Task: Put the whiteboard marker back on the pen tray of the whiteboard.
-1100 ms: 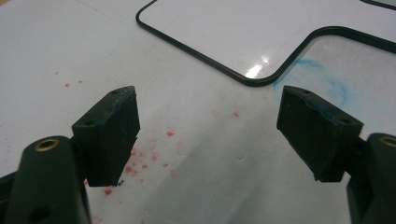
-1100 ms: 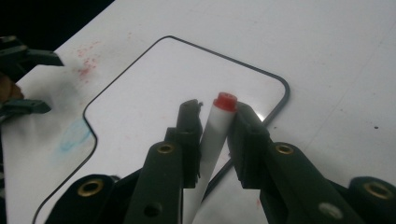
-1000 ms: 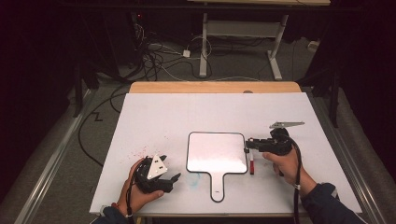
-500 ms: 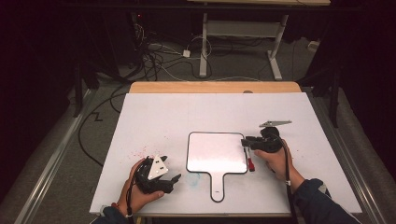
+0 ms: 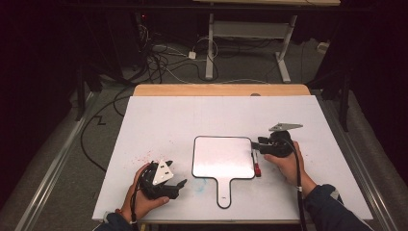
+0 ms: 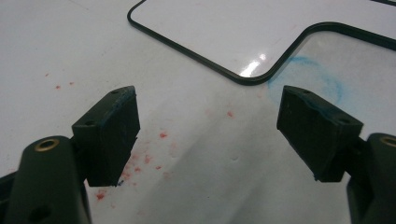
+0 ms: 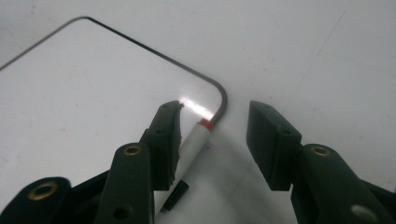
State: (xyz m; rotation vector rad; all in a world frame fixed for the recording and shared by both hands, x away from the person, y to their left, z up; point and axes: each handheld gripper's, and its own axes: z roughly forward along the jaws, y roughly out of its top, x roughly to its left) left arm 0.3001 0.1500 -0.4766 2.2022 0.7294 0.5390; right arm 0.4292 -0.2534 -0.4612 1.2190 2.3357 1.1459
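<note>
A small handled whiteboard (image 5: pixel 223 159) lies flat in the middle of the white table. A marker (image 5: pixel 256 163) with a white barrel and a red end lies along the whiteboard's right edge. My right gripper (image 5: pixel 256 144) points left over the marker's upper end. In the right gripper view the marker (image 7: pixel 194 144) lies between the jaws, close beside the left pad (image 7: pixel 167 135), by the whiteboard's corner (image 7: pixel 219 93). The right gripper (image 7: pixel 215 128) is open; its jaws have just been opening. My left gripper (image 5: pixel 178 186) rests open at the front left, and in its own view the left gripper (image 6: pixel 208 126) holds nothing.
Red specks (image 6: pixel 161 135) and a blue smear (image 6: pixel 317 79) stain the table (image 5: pixel 168 120) near the whiteboard's handle (image 5: pixel 224 190). A wooden strip (image 5: pixel 221 90) runs along the far edge. Cables (image 5: pixel 163 57) and desk legs (image 5: pixel 210 43) stand on the floor beyond.
The right hand has shifted slightly toward the whiteboard's right edge and sunk a little. The marker stays beside that edge. The left hand has not moved.
</note>
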